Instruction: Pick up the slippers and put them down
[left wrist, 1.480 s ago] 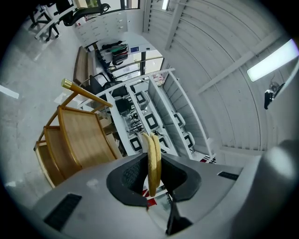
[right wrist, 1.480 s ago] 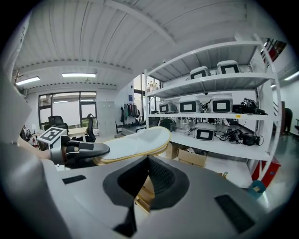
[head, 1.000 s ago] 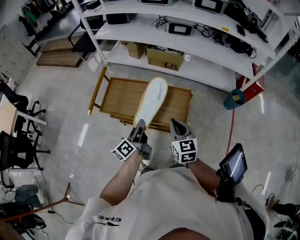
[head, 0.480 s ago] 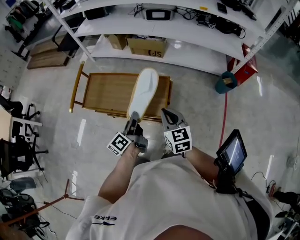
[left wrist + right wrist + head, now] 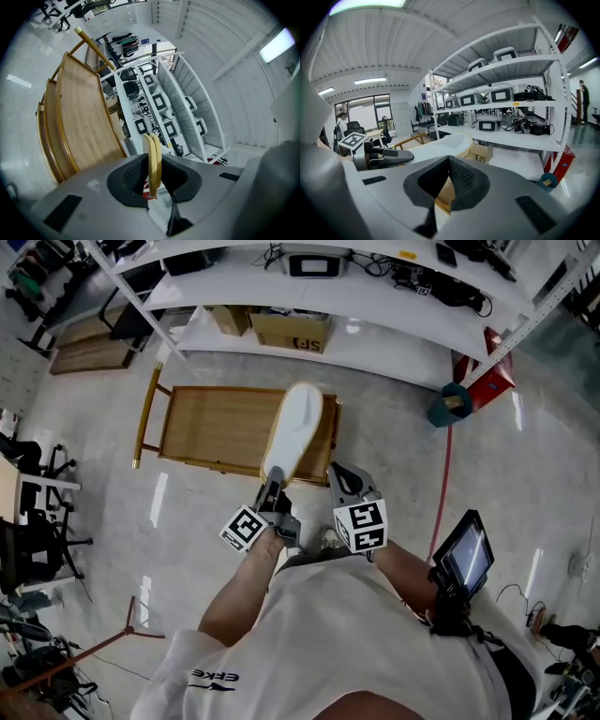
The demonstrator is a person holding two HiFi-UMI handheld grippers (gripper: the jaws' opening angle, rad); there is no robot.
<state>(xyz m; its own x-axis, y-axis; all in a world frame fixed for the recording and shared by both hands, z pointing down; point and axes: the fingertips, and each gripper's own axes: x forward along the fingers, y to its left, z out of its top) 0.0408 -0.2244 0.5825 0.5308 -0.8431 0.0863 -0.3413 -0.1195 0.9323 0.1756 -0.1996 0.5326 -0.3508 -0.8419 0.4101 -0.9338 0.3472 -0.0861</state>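
White-soled slipper sits pinched in my left gripper over the wooden cart, while my right gripper is closed empty.

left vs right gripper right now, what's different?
The left gripper is shut on the slippers, which stick out ahead over the wooden cart; the right gripper holds nothing. The left's jaws are kept apart by the slippers' thickness; the right's jaw tips meet. Shared: side by side, both point toward the cart.
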